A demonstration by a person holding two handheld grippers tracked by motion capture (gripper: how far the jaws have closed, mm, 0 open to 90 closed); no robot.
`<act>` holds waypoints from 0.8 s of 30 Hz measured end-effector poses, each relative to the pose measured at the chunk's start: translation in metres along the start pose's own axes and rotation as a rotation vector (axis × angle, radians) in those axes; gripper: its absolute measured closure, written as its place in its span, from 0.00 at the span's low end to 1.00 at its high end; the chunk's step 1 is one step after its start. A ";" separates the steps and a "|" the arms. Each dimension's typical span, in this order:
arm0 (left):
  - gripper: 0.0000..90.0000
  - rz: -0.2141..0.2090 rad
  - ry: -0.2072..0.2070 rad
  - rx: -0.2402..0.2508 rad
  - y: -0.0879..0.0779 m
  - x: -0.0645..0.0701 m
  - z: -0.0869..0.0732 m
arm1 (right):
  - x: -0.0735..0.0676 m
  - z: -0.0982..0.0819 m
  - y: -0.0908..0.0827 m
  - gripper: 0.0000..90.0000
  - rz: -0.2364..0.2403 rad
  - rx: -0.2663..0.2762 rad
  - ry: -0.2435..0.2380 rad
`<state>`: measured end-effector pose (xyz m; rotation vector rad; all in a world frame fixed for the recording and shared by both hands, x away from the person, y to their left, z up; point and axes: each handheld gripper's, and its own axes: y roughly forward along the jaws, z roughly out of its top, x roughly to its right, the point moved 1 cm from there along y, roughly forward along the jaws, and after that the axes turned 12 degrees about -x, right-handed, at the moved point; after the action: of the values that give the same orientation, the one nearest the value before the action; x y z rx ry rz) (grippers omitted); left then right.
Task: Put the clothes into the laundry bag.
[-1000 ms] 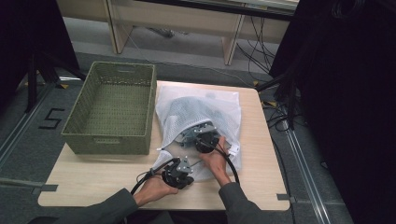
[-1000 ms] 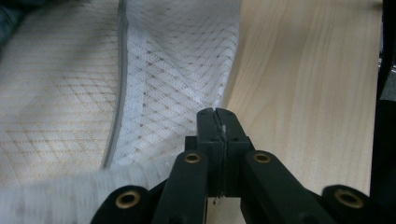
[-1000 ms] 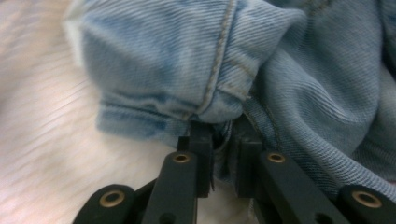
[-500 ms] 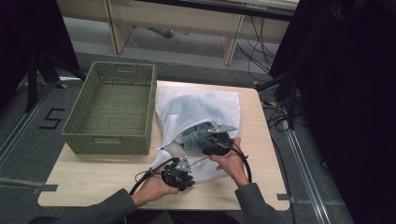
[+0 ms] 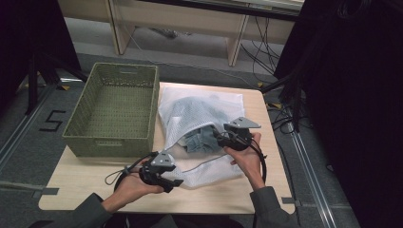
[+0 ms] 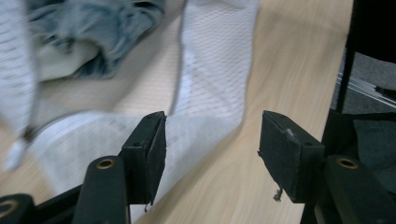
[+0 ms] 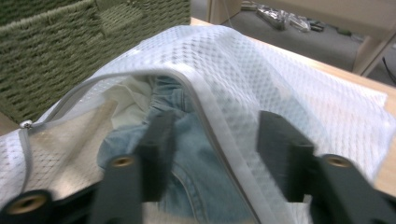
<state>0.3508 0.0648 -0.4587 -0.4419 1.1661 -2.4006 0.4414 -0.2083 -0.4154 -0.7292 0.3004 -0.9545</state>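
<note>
A white mesh laundry bag [image 5: 199, 107] lies on the wooden table [image 5: 85, 185], its zipped mouth gaping toward me with a blue denim garment [image 5: 199, 140] inside. My left gripper [image 5: 173, 183] hovers at the bag's lower flap [image 6: 210, 56]. Its jaws have just been opening, and the flap lies under the gap with no pad touching it. My right gripper [image 5: 219, 137] is raised at the mouth. Its jaws spread and have just eased in slightly, with the zipper rim [image 7: 219, 135] passing between them unpinched. Denim [image 7: 196, 154] and a white cloth [image 7: 130, 100] show beneath.
A green woven basket [image 5: 114, 109] stands at the table's left, close to the bag. Bare tabletop runs along the front edge and to the bag's right [image 6: 289, 70]. Cables trail from both grippers. Dark stands and floor cables surround the table.
Both grippers' jaws have spread apart. The right hand rose and shifted right along the bag's mouth. The left hand drew back to the left, away from the mouth.
</note>
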 end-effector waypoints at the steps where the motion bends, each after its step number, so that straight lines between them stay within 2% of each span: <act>1: 0.45 0.004 -0.022 0.015 -0.003 -0.002 -0.003 | -0.003 0.003 0.005 0.58 -0.006 0.013 -0.006; 3: 0.45 0.027 -0.023 0.004 -0.009 -0.007 -0.009 | -0.006 0.009 0.011 0.66 -0.022 -0.013 -0.029; 4: 0.44 0.032 -0.028 0.003 -0.010 -0.008 -0.011 | -0.008 0.012 0.016 0.69 -0.041 -0.007 -0.047; 5: 0.44 0.043 -0.023 0.000 -0.012 -0.010 -0.013 | -0.009 0.015 0.018 0.74 -0.048 -0.036 -0.065; 7: 0.42 0.039 -0.031 0.003 -0.013 -0.011 -0.014 | -0.010 0.020 0.022 0.89 -0.094 -0.021 -0.081; 9: 0.41 0.052 -0.033 0.001 -0.016 -0.013 -0.016 | -0.013 0.022 0.021 0.98 -0.106 -0.028 -0.089; 11: 0.41 0.060 -0.048 0.004 -0.017 -0.016 -0.018 | -0.015 0.023 0.018 0.99 -0.109 -0.033 -0.092; 12: 0.42 0.068 -0.042 -0.001 -0.018 -0.018 -0.019 | -0.016 0.023 0.011 1.00 -0.129 -0.016 -0.110; 13: 0.42 0.068 -0.042 -0.001 -0.018 -0.018 -0.019 | -0.016 0.023 0.011 1.00 -0.129 -0.016 -0.110; 14: 0.42 0.066 -0.062 -0.001 -0.019 -0.020 -0.021 | -0.017 0.023 -0.002 1.00 -0.112 -0.007 -0.130; 15: 0.42 0.069 -0.066 0.000 -0.020 -0.022 -0.022 | -0.018 0.021 -0.007 1.00 -0.096 -0.007 -0.128; 16: 0.42 0.077 -0.054 -0.001 -0.020 -0.023 -0.022 | -0.021 0.018 -0.015 1.00 -0.089 -0.007 -0.143; 17: 0.42 0.076 -0.069 -0.003 -0.021 -0.023 -0.022 | -0.022 0.015 -0.020 1.00 -0.095 -0.007 -0.160; 18: 0.41 0.080 -0.067 -0.002 -0.021 -0.024 -0.023 | -0.027 0.010 -0.024 1.00 -0.076 -0.028 -0.176; 19: 0.41 0.080 -0.067 -0.002 -0.021 -0.024 -0.023 | -0.027 0.010 -0.024 1.00 -0.076 -0.028 -0.176; 20: 0.41 0.085 -0.067 -0.005 -0.022 -0.026 -0.023 | -0.034 -0.002 -0.029 1.00 -0.063 -0.063 -0.242; 21: 0.41 0.081 -0.066 -0.003 -0.021 -0.026 -0.023 | -0.038 -0.008 -0.028 1.00 -0.050 -0.083 -0.239; 23: 0.41 0.083 -0.066 -0.004 -0.021 -0.026 -0.023 | -0.043 -0.021 -0.021 1.00 -0.044 -0.141 -0.279; 24: 0.41 0.083 -0.066 -0.004 -0.021 -0.026 -0.023 | -0.043 -0.021 -0.021 1.00 -0.044 -0.141 -0.279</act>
<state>0.3577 0.1055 -0.4582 -0.4613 1.1388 -2.2959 0.3926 -0.1900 -0.4196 -0.9906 0.1075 -0.8665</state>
